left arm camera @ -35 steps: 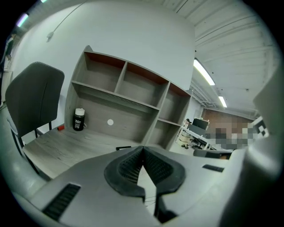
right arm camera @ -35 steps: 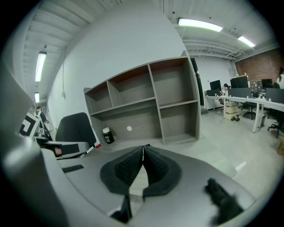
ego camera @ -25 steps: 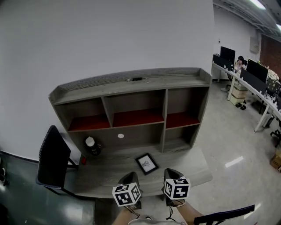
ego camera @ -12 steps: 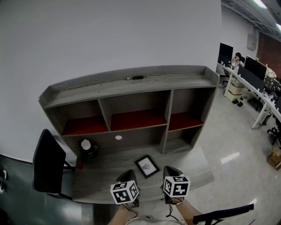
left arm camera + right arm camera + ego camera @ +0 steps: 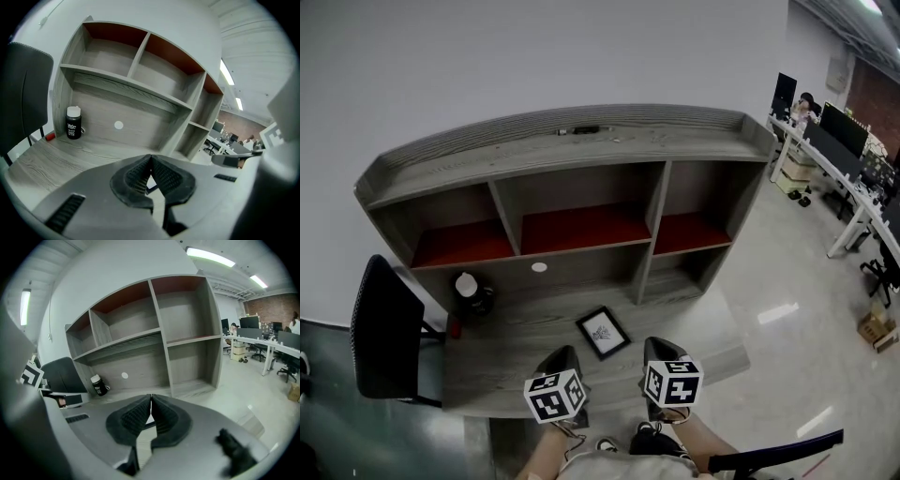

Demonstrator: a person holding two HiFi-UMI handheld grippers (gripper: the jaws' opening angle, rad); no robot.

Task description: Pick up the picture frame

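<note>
I am holding my left claw (image 5: 562, 354) and my right claw (image 5: 657, 345) pressed shut with nothing in them, over the front edge of the desk (image 5: 502, 361), and the picture frame (image 5: 603, 332) is lying flat on the desk, near that edge.

— What sort of place was it?
— An open office: rows of monitors (image 5: 249, 322) stood on long white benches (image 5: 262, 344), swivel chairs (image 5: 287, 365) sat beside them, and strip lights (image 5: 210, 256) ran overhead.
</note>
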